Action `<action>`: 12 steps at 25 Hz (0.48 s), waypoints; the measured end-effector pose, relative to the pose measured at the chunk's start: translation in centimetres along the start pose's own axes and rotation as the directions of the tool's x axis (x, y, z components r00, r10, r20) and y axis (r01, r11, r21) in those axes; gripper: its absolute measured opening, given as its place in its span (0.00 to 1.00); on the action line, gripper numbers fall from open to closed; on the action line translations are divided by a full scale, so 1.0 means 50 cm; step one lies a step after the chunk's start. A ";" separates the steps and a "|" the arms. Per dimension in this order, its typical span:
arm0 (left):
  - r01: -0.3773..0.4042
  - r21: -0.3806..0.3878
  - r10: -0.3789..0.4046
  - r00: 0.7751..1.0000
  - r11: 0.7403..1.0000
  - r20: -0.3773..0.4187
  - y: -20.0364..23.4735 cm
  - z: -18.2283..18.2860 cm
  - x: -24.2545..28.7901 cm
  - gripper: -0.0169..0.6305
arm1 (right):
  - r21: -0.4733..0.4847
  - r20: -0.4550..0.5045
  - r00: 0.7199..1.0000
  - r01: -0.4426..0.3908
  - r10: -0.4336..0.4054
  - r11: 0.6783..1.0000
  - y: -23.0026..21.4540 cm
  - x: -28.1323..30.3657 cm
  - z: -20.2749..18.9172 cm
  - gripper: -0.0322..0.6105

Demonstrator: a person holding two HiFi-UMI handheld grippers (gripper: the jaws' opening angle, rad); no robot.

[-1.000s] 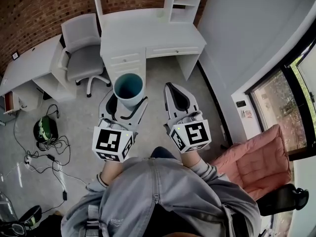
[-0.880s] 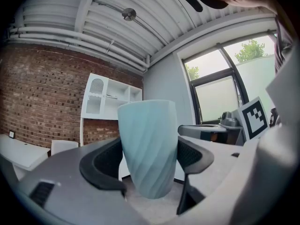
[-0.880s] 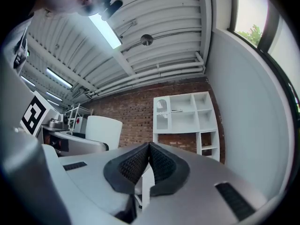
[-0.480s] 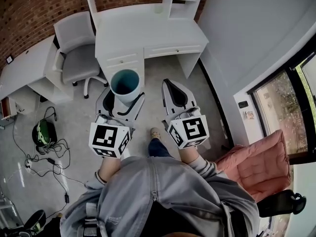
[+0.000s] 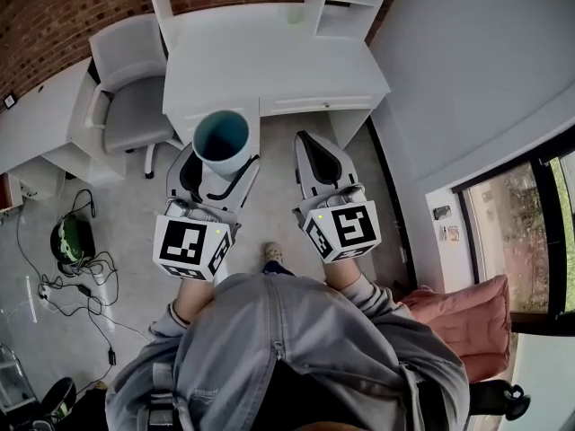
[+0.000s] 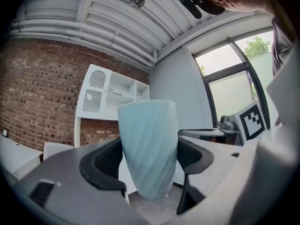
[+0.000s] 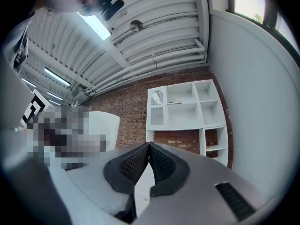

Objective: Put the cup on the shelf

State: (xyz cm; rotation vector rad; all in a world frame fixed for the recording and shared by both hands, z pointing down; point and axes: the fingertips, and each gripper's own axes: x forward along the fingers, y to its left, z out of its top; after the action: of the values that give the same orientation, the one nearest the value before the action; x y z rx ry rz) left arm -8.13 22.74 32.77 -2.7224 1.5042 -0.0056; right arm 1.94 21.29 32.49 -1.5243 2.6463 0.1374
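Note:
A pale blue ribbed cup [image 5: 222, 142] stands upright between the jaws of my left gripper [image 5: 218, 158], which is shut on its lower half. In the left gripper view the cup [image 6: 147, 149] fills the gap between the black pads [image 6: 105, 161]. My right gripper [image 5: 311, 151] is held level beside it, shut and empty, and in its own view the two pads [image 7: 136, 163] meet. The white shelf unit [image 5: 346, 3] stands on the back of the white desk [image 5: 269, 61], ahead of both grippers. Its open compartments [image 7: 187, 109] show against the brick wall.
A grey office chair [image 5: 130, 97] stands left of the desk. A second white desk [image 5: 36, 128] runs along the left wall. Cables and a green object [image 5: 70, 241] lie on the floor at left. A pink cushioned seat [image 5: 458, 317] and a window [image 5: 530, 214] are at right.
Both grippers and the person have moved forward toward the desk, which now lies closer beneath the jaws. The cup stays held in the left gripper.

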 end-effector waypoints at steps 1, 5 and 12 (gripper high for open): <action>-0.002 0.001 0.002 1.000 1.000 0.000 0.004 0.000 0.021 0.57 | 0.003 -0.001 1.000 -0.003 0.003 1.000 -0.017 0.014 -0.004 0.09; -0.016 0.007 0.016 1.000 1.000 0.007 0.021 0.003 0.091 0.57 | 0.005 0.004 1.000 -0.029 0.029 1.000 -0.070 0.068 -0.013 0.09; -0.032 0.010 0.032 0.999 0.999 0.016 0.038 0.003 0.178 0.57 | -0.008 0.017 0.999 -0.046 0.047 0.999 -0.143 0.119 -0.018 0.09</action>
State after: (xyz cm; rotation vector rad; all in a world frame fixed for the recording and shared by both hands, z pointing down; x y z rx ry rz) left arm -5.01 14.21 32.47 -2.6831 1.5394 0.0089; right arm 5.13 12.52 32.42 -1.4576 2.6722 0.1622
